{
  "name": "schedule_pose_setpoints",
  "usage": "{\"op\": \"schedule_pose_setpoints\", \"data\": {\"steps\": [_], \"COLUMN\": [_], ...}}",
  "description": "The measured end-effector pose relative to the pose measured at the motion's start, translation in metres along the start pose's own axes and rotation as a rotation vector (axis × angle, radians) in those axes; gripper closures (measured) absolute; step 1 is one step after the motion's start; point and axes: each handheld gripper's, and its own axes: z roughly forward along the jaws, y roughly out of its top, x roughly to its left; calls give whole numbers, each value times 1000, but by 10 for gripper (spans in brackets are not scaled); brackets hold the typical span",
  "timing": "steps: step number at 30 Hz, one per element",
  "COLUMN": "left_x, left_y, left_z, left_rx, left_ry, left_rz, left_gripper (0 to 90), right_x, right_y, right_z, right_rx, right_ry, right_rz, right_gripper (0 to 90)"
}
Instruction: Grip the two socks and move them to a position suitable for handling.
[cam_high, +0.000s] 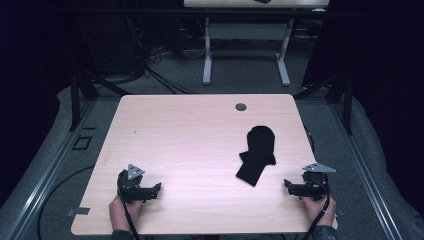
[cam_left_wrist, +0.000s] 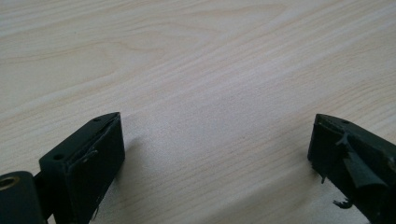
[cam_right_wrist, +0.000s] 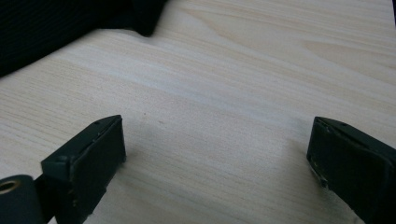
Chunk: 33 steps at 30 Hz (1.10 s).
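Two grippers rest low over a pale wooden table (cam_high: 190, 135), one near each front corner, and neither holds anything. Toward the front left corner, the left gripper (cam_high: 148, 190) sits in the person's left hand (cam_high: 120, 212) with its jaws spread wide; in the left gripper view (cam_left_wrist: 215, 154) only bare wood lies between them. The pad on one jaw looks torn, with loose shreds hanging off it, so a judged risk is that thin fabric slips or snags there when pinched.

Right of the table's middle lies a black sock-like cloth (cam_high: 258, 152), flat, with a second layer or piece showing beneath its front end; whether it is one item or two cannot be told. A small round grommet (cam_high: 241, 106) sits near the back edge, well apart from it.

By the front right corner, the right gripper (cam_high: 294, 188) is held in the right hand (cam_high: 320, 210), jaws likewise wide apart and empty. In the right gripper view (cam_right_wrist: 215, 149) the cloth's edge (cam_right_wrist: 56, 32) lies just ahead. A likely trouble is that jaws closing flat on the wood would catch only the top layer, or would push the limp cloth along and bunch it.
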Motion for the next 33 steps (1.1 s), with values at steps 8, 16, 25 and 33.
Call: {"op": "schedule_pose_setpoints", "data": {"steps": [8,16,25,33], "left_x": [0,0,0,0], "left_y": [0,0,1,1], "left_z": [1,1,1,1], "left_rx": [-4,-5,-4,-5], "left_ry": [-1,0,0,0], "left_rz": [-4,-4,-3,-4], "left_gripper": [41,42,42,42], "right_x": [0,9,32,46], "right_y": [2,24,74,100], "right_z": [2,-5,-4,12], "right_rx": [16,-6,-17,2], "right_ry": [12,69,123,172], "right_rz": [-12,-27,-119,-151], "right_gripper": [0,0,0,14]}}
